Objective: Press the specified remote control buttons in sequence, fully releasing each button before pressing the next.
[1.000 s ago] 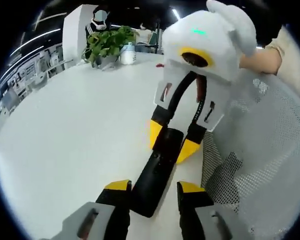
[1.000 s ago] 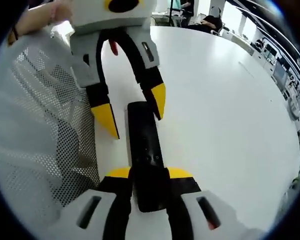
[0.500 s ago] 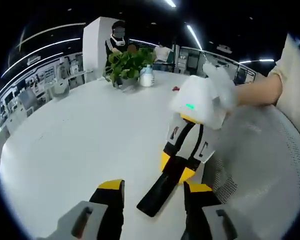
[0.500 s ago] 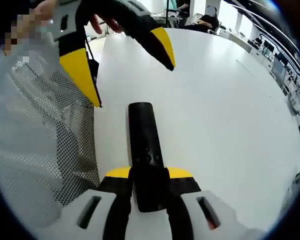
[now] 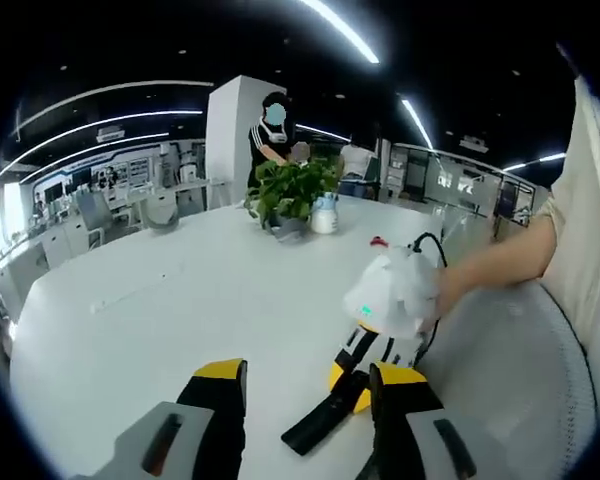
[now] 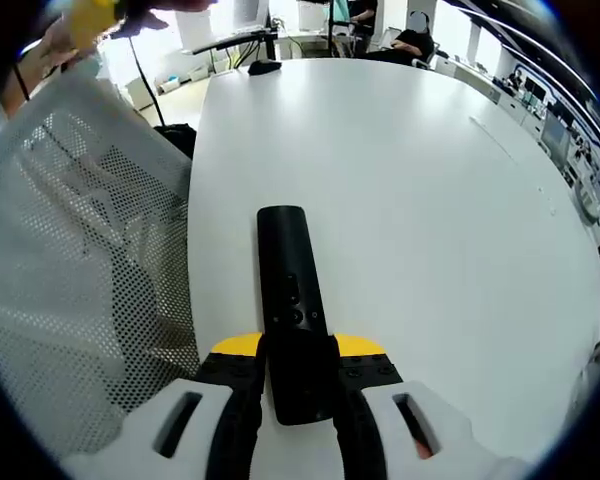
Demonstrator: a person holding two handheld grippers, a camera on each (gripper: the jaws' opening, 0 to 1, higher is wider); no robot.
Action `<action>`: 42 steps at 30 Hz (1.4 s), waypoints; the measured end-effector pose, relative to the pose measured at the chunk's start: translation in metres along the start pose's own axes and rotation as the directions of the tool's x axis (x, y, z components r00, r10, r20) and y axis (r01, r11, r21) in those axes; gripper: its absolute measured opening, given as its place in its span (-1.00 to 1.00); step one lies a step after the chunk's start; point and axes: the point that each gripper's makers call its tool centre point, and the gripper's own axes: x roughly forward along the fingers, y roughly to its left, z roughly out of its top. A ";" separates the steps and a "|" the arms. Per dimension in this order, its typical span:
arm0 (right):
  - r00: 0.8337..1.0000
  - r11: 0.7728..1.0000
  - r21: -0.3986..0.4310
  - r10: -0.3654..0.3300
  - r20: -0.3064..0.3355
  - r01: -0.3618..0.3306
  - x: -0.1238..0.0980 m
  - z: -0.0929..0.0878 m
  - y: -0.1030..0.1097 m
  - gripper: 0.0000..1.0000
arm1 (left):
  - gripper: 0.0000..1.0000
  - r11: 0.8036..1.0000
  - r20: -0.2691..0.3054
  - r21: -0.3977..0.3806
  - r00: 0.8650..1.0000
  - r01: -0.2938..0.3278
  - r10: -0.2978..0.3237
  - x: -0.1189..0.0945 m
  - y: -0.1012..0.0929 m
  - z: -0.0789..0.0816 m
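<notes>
A slim black remote [image 6: 288, 290] lies lengthwise on the white table [image 6: 430, 200], buttons up. My right gripper [image 6: 298, 348] is shut on its near end, one yellow-tipped jaw on each side. In the left gripper view the remote [image 5: 315, 428] sits far below, with the white-bodied right gripper [image 5: 350, 388] clamped on its far end and a person's hand [image 5: 450, 285] holding that gripper. My left gripper [image 5: 308, 372] hangs high above the table, open, with nothing between its jaws. A yellow jaw tip [image 6: 90, 10] of it peeks in at the top left of the right gripper view.
A white mesh chair back [image 6: 70, 250] stands against the table's edge beside the remote. At the far side are a potted plant [image 5: 290, 195], a white bottle [image 5: 325, 218] and a small red item [image 5: 378, 241]. A person [image 5: 273, 140] stands behind them.
My left gripper has risen well up and away from the remote, leaving nearly all of the right gripper view. The right gripper still holds the remote, which has not moved.
</notes>
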 end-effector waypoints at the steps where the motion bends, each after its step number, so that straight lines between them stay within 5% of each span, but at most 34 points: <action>1: 1.000 1.000 0.008 0.000 0.002 0.000 0.000 0.000 0.000 -0.50 | 0.05 1.000 0.001 0.008 1.000 -0.005 0.005 -0.002 -0.001 0.000; 8: 1.000 1.000 0.007 -0.003 0.004 0.003 0.000 0.000 0.000 -0.51 | 0.12 0.996 0.057 -0.021 0.994 -0.087 0.088 -0.021 0.003 0.002; 15: 1.000 1.000 0.025 -0.005 0.015 0.004 0.000 0.001 0.000 -0.50 | 0.37 0.986 0.025 -0.039 0.986 -0.161 0.162 -0.034 0.010 -0.015; 18: 1.000 0.999 0.037 -0.002 0.023 0.001 0.000 0.001 0.000 -0.50 | 0.41 0.976 -0.034 -0.017 0.976 -0.217 0.216 -0.039 0.016 -0.035; 22: 0.999 0.999 0.047 -0.004 0.037 0.002 0.000 0.002 -0.001 -0.51 | 0.41 0.967 0.015 -0.087 0.971 -0.238 0.240 -0.041 0.018 -0.039; 25: 0.999 0.999 0.052 -0.005 0.045 0.002 0.001 0.003 -0.001 -0.51 | 0.46 0.964 0.008 -0.031 0.965 -0.262 0.263 -0.040 0.024 -0.035; 34: 0.999 0.999 0.033 -0.024 0.041 0.023 0.002 0.005 0.000 -0.51 | 0.47 0.972 0.044 -0.063 0.972 -0.228 0.231 -0.041 0.022 -0.032; 38: 0.999 0.999 0.020 -0.027 0.034 0.027 0.002 0.005 0.000 -0.51 | 0.49 0.966 0.103 -0.187 0.974 -0.179 0.200 -0.044 0.020 -0.025; 42: 1.000 1.000 0.023 -0.017 0.021 0.016 0.002 0.005 -0.001 -0.52 | 0.48 0.966 0.117 -0.168 0.969 -0.196 0.217 -0.046 0.022 -0.023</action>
